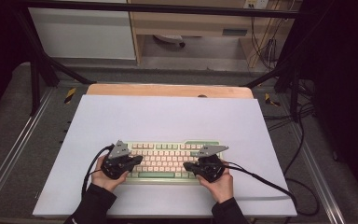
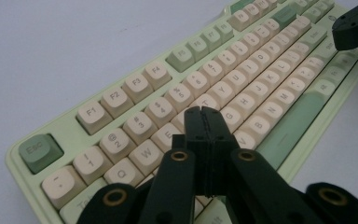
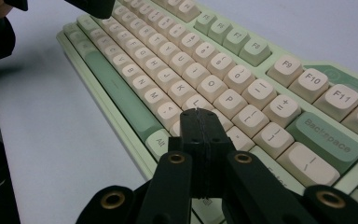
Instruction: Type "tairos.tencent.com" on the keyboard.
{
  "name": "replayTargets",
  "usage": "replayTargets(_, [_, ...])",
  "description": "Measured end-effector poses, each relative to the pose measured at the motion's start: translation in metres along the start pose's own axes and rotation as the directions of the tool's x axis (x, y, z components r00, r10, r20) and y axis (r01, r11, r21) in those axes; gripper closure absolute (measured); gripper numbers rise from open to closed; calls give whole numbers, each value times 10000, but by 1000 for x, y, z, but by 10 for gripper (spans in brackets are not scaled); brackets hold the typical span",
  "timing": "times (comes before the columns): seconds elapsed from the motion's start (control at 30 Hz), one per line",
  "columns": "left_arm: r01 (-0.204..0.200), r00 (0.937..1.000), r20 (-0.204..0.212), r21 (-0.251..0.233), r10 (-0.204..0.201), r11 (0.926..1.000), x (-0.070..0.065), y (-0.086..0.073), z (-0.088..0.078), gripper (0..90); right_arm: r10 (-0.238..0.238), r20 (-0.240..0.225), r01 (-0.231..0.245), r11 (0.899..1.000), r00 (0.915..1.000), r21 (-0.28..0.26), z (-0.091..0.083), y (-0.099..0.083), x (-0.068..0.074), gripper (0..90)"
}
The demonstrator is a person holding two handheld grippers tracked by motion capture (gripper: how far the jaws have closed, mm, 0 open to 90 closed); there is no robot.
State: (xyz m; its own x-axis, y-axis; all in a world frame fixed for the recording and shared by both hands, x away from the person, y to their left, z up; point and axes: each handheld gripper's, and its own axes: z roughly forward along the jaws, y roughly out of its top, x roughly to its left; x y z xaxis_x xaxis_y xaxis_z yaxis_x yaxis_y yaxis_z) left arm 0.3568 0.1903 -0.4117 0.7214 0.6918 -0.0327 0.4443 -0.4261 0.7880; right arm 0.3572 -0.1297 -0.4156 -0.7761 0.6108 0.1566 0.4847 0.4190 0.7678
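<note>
Rig appearance: two hand-held black grippers, person in dark long sleeves.

Left black two-jaw plastic gripper (image 1: 131,161) and right black two-jaw plastic gripper (image 1: 189,164) are alike: matte black moulded bodies, each topped by a grey three-cornered plate with small dark dots. A black cable trails from each, looping on the left, running long on the right. In both gripper views the jaws are flat-sided black blocks with finely ribbed inner faces, carried on angled black link arms. Brass-coloured ringed pivots sit at the link joints. Black sleeves (image 1: 92,203) reach the wrists.
</note>
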Motion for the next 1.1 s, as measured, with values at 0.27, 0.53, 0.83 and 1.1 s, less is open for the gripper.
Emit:
replayTargets(0.27, [144,9998,-105,-46,-145,9999,5,-11,-11,899,15,-26,-15,10000,10000,30,7,3,0,900])
replayTargets(0.53, [320,9994,-156,-100,-321,9994,10,-17,-17,899,-56,-65,57,9999,10000,126,18,6,4,900])
replayTargets(0.83, [373,9992,-150,-106,-375,9992,12,-19,-18,899,-44,-42,46,9993,10000,375,26,2,5,900])
replayTargets(1.1, [331,9994,-114,-51,-331,9994,11,-20,-16,899,-159,-105,163,9990,9998,421,29,0,5,900])
